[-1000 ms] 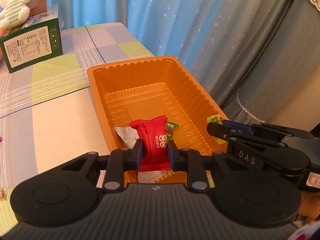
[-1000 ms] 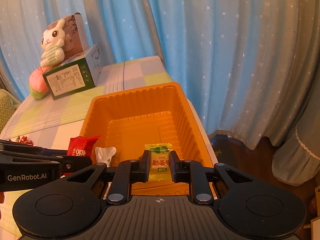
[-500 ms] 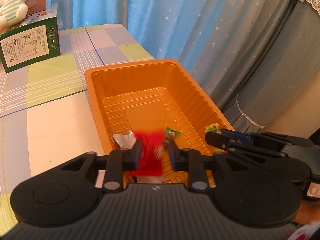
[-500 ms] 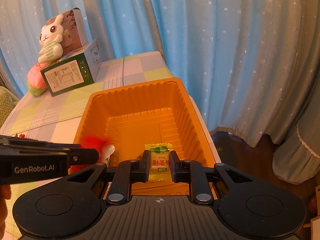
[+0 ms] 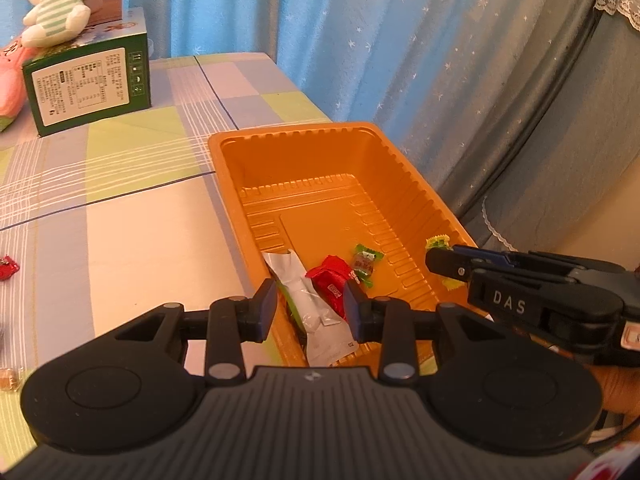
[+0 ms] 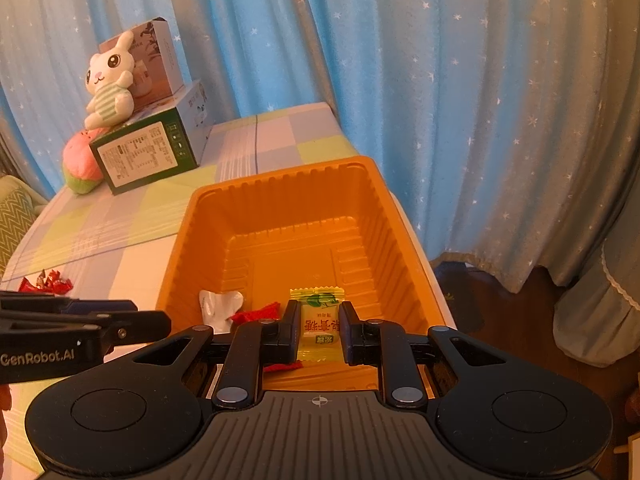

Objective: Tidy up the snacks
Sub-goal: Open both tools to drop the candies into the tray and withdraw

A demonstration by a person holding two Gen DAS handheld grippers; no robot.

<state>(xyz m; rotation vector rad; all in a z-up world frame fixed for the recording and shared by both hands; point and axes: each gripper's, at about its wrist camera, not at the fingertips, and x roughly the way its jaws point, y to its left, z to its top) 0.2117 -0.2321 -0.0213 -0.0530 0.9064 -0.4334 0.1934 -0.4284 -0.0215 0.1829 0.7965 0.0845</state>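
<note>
An orange plastic tray (image 5: 248,184) (image 6: 392,216) sits at the table's right edge. In it lie a red snack packet (image 5: 330,282) (image 6: 256,312), a silver-white packet (image 5: 308,300) (image 6: 218,306) and a small green candy (image 5: 365,262). My left gripper (image 5: 311,310) is open and empty above the tray's near end. My right gripper (image 6: 319,330) is shut on a yellow-green candy packet (image 6: 318,322) and holds it over the tray; it also shows in the left wrist view (image 5: 452,268).
A green box (image 5: 88,80) (image 6: 146,156) with a plush rabbit (image 5: 56,0) (image 6: 110,84) on top stands at the table's far end, beside a pink plush (image 6: 80,164). Red wrapped candies (image 6: 46,282) (image 5: 7,267) lie on the checked tablecloth at left. Blue curtains hang behind.
My left gripper has opened and let go of the red packet, which dropped into the tray. The left gripper has drawn back and up. The right gripper still holds its packet.
</note>
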